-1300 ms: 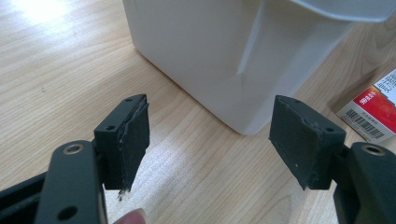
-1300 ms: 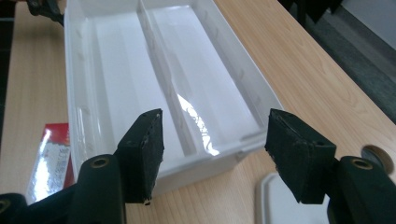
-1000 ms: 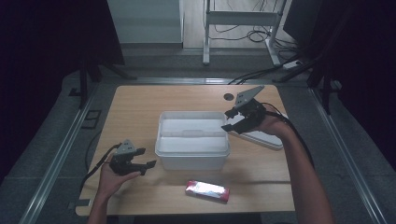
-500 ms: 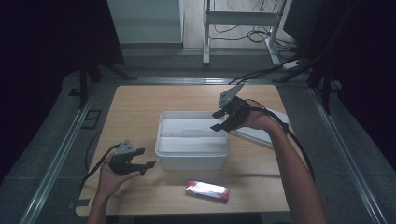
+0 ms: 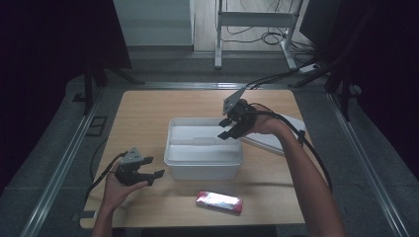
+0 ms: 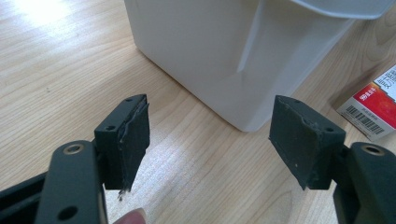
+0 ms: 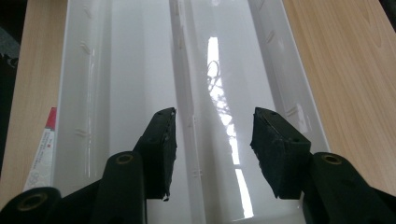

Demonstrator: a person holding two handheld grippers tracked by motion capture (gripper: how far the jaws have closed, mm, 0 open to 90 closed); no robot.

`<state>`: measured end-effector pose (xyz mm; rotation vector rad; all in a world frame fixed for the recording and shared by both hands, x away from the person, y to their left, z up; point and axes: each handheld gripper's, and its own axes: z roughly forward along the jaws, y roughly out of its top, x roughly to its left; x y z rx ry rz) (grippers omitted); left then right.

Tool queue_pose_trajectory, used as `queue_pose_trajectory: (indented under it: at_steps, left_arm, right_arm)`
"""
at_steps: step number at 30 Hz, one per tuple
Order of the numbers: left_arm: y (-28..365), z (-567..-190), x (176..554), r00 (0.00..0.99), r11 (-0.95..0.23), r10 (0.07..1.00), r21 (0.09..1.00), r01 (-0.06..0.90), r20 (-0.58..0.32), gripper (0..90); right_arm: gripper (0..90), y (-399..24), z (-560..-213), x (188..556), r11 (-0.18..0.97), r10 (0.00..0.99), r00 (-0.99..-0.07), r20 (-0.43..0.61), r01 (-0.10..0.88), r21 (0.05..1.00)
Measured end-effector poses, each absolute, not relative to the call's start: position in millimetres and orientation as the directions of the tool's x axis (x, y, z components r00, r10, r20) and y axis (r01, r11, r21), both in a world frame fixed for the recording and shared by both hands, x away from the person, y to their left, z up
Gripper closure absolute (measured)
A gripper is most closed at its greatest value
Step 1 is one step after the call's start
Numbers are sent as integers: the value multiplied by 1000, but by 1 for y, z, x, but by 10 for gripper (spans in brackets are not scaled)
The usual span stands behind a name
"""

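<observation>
The right gripper (image 5: 229, 127) hovers over the right end of the rectangular white plastic bin (image 5: 203, 160) in the middle of the light wooden tabletop (image 5: 143, 111); its jaws have just been closing, with nothing between them. The left gripper (image 5: 152, 168), spread wide and empty, rests low just beside the bin's near left corner, and a red-and-white packet (image 5: 219, 201) lies in front of the bin.

My left gripper (image 5: 148, 174) and right gripper (image 5: 229, 127) are black, each with a grey three-cornered plate on top and a black cable trailing back. Jaws are flat black blocks, pads worn and frayed at the edges, brass-ringed screw holes behind. My forearms look bare, maybe a strap near the right wrist.
</observation>
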<state>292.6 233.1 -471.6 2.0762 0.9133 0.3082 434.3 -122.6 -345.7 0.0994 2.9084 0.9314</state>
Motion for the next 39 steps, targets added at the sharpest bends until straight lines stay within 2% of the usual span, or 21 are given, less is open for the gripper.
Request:
queue_pose_trajectory:
  at_steps: [39]
  left_arm:
    - [234, -472, 293, 710, -402, 699, 771, 495, -91, 296]
  right_arm:
    - [579, -79, -354, 442, 876, 8, -1000, -11, 2, 482]
